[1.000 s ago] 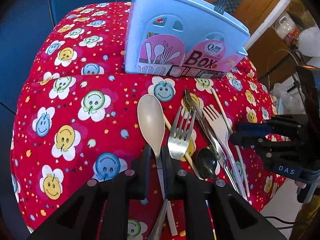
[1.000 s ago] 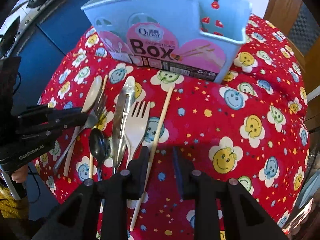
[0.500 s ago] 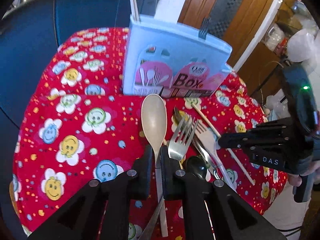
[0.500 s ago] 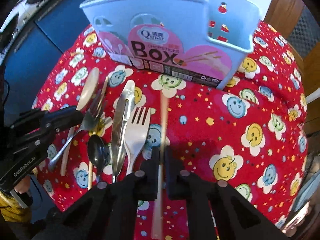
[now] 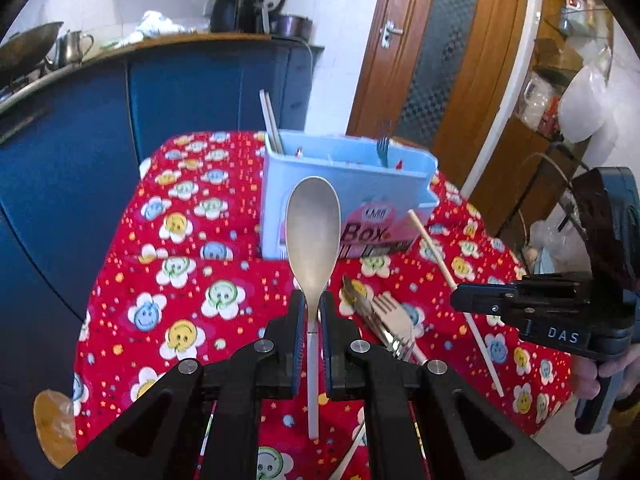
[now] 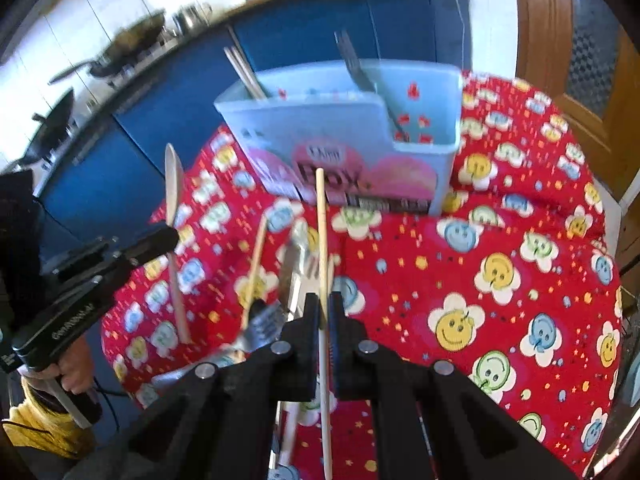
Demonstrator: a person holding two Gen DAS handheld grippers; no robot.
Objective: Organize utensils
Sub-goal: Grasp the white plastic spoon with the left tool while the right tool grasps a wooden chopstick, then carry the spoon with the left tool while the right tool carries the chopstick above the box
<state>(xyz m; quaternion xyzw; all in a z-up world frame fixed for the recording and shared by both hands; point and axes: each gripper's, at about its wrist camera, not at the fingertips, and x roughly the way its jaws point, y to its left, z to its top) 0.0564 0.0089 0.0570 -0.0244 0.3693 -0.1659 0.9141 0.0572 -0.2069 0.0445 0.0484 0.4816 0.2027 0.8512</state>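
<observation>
Left wrist view: left tongs [image 5: 309, 312] clamped on the neck of the beige spoon [image 5: 313, 232], bowl forward and up, handle running back down between the fingers, long axis in line with the tongs and aimed at the blue utensil box [image 5: 348, 184]. Box lies straight ahead and a bit beyond, standing on the red smiley-cloth counter [image 5: 160, 280]; chopsticks [image 5: 270, 120] already in its left compartment, a fork [image 5: 383, 148] in the right. Right tongs [image 5: 480, 300] show at the right edge gripping a single chopstick [image 5: 452, 280], tilted, tip toward the box front. A fork and knife pile [image 5: 384, 320] lies on the cloth between the two. Right wrist view, blurry: right tongs [image 6: 324, 312] pinched narrow on the single chopstick [image 6: 320, 232], long axis along the tongs, tip pointing at the box's label face, box [image 6: 416, 120] ahead and above the tip. Left tongs [image 6: 160, 240] hold the spoon [image 6: 174, 184] upright, left of the box. Judgement: both loads are lifted clear, neither over the box opening yet; which is nearer, cannot tell. Next calls for raising each and tipping it handle-down into a compartment.
</observation>
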